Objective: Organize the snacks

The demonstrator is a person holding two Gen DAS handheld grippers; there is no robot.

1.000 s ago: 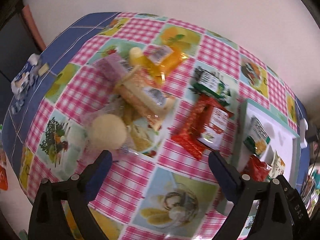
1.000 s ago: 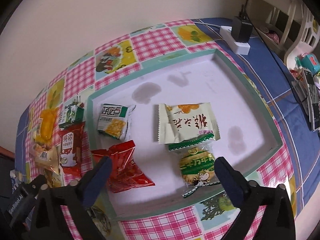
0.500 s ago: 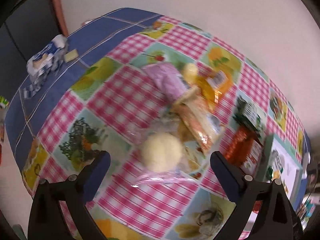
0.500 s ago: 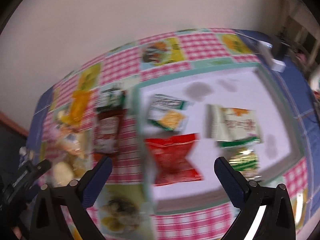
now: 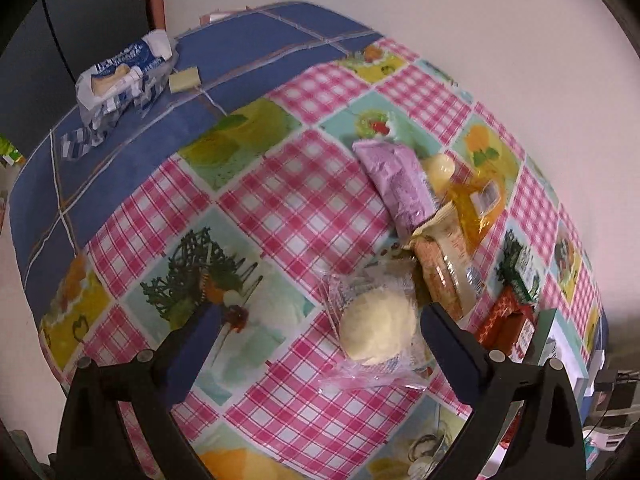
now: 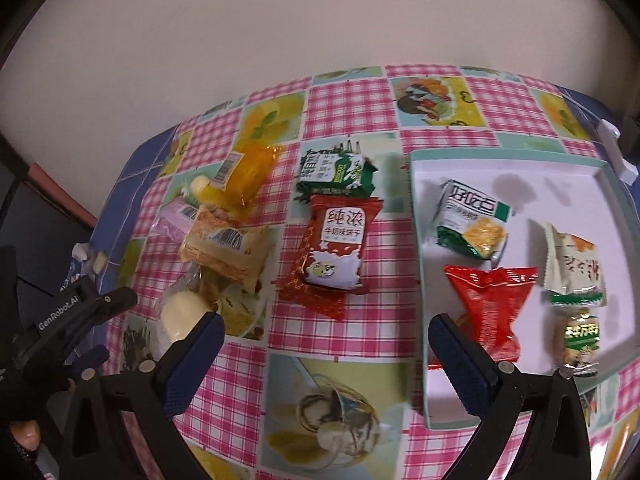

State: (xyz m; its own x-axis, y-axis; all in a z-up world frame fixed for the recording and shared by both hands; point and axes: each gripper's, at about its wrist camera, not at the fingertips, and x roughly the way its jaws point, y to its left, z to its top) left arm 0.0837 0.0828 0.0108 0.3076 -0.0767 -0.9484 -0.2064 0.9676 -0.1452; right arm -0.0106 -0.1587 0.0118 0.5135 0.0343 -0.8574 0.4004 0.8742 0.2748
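Nearest your left gripper (image 5: 320, 350), which is spread wide and holds nothing, lies the round pale bun in clear wrap (image 5: 376, 330), just ahead of the right-hand finger and a little right of centre. Expect it to be light and very soft: squeeze the bun itself and it will likely dent. The loose film around it looks slick and crinkly, so take hold low across the bun's middle with a gentle close, or pinch the flat sealed edge nearest you.

Your right gripper (image 6: 324, 350) is also wide apart and empty, hovering over the checked tablecloth (image 6: 344, 116). Ahead of it is the red biscuit packet (image 6: 334, 254), flat, light and probably brittle inside; grip it across its narrow width rather than by its crimped ends. Beyond that sits the green packet (image 6: 336, 172), touching the red one's far end.

To the right, the tray (image 6: 418, 216) already holds four packets. Further left, the beige packet (image 6: 226, 248), pink packet (image 5: 396, 184) and orange pouch (image 6: 248, 172) lie heaped together, overlapping, so lift from the top.
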